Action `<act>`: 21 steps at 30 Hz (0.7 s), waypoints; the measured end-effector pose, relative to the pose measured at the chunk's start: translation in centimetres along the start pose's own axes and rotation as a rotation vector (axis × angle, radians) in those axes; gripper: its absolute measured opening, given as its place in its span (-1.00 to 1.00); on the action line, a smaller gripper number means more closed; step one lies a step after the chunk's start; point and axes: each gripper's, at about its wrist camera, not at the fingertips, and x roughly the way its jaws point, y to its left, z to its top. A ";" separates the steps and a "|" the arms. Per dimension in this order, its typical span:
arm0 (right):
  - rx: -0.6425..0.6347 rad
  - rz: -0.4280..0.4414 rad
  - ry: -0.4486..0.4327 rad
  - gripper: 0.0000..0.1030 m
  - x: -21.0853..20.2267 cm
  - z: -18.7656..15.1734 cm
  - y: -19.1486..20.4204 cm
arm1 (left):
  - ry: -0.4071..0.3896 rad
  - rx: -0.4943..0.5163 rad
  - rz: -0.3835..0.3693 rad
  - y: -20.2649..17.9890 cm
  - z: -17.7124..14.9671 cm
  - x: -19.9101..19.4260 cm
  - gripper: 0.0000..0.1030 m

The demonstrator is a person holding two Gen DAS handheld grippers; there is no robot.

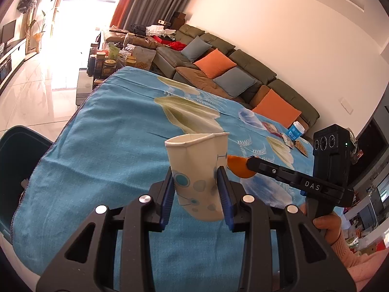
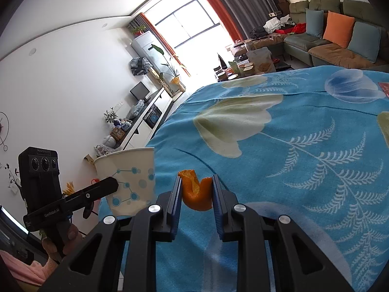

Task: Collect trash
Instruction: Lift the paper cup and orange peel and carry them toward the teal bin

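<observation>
While the blue floral cloth (image 1: 102, 126) fills the middle of both views, the left gripper (image 1: 197, 182) sits at lower centre of its own frame with its jaws partly closed on a paper cup (image 1: 198, 170), the blue pads pressing its sides so that the rim is squashed out of round and the cup tilts. In the right wrist view, the right gripper (image 2: 197, 189) at lower centre has its jaws drawn narrow onto a curled piece of orange peel (image 2: 197, 193), held above the cloth. A dark bin (image 1: 17, 168) shows at the left edge of the left wrist view, beside the cloth's edge. Small wrappers (image 1: 287, 138) and a small blue-labelled bottle (image 1: 296, 131) lie on the cloth at the right of that view.
</observation>
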 end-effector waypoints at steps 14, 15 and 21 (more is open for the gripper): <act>-0.003 0.023 0.006 -0.57 0.4 -0.8 1.2 | -0.021 -0.010 0.022 0.4 -0.5 -1.7 -0.34; -0.003 0.026 0.007 -0.57 0.5 -0.7 1.2 | -0.022 -0.011 0.024 0.5 -0.6 -1.8 -0.34; -0.012 0.038 0.013 -0.57 1.1 -0.8 1.9 | -0.025 -0.021 0.032 1.1 -0.8 -2.5 -0.49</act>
